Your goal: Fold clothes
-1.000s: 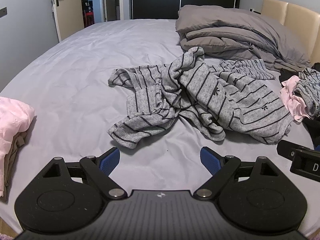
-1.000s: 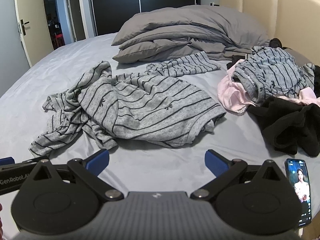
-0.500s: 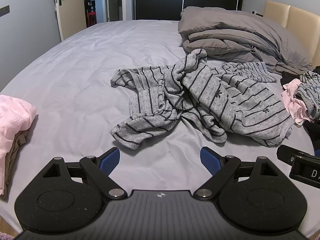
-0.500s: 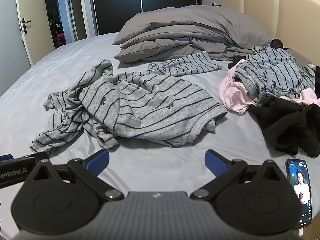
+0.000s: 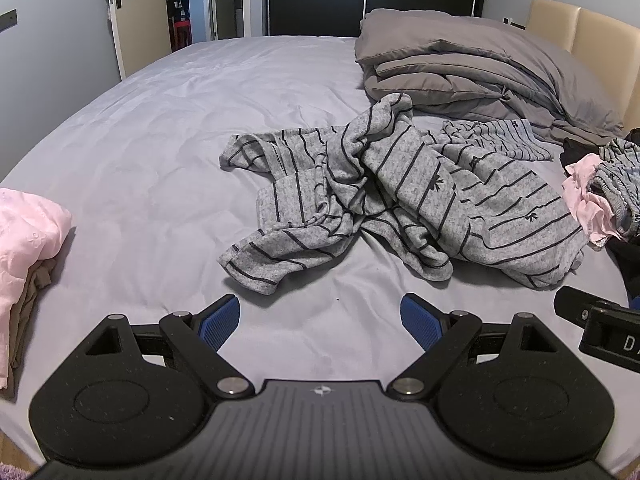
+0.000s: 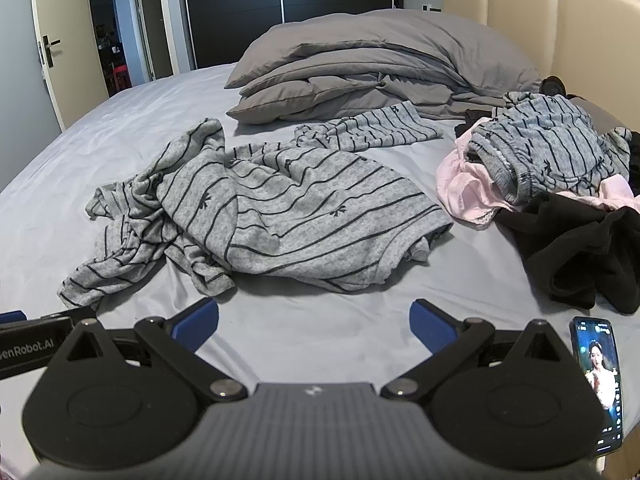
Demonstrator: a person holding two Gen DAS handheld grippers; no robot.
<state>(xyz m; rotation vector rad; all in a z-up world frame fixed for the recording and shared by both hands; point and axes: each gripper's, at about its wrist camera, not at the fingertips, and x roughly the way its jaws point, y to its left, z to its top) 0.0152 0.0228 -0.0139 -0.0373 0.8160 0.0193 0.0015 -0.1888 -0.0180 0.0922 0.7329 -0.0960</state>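
A crumpled grey striped garment (image 5: 392, 196) lies in the middle of the bed; it also shows in the right wrist view (image 6: 280, 208). My left gripper (image 5: 320, 316) is open and empty, hovering over bare sheet just short of the garment's near sleeve. My right gripper (image 6: 314, 324) is open and empty, just short of the garment's near hem. A pile of unfolded clothes, grey striped, pink and black (image 6: 552, 184), lies at the right. A pink folded garment (image 5: 28, 236) sits at the left edge of the bed.
A grey folded duvet and pillows (image 6: 372, 68) lie at the head of the bed by the beige headboard (image 6: 560, 16). A lit phone (image 6: 600, 380) lies at the bed's near right edge. A door (image 5: 136, 20) stands at the far left.
Both grippers have drawn back slightly and shifted; the garment sits a little further right and higher in the left view. Nothing on the bed has moved. Both grippers stay open.
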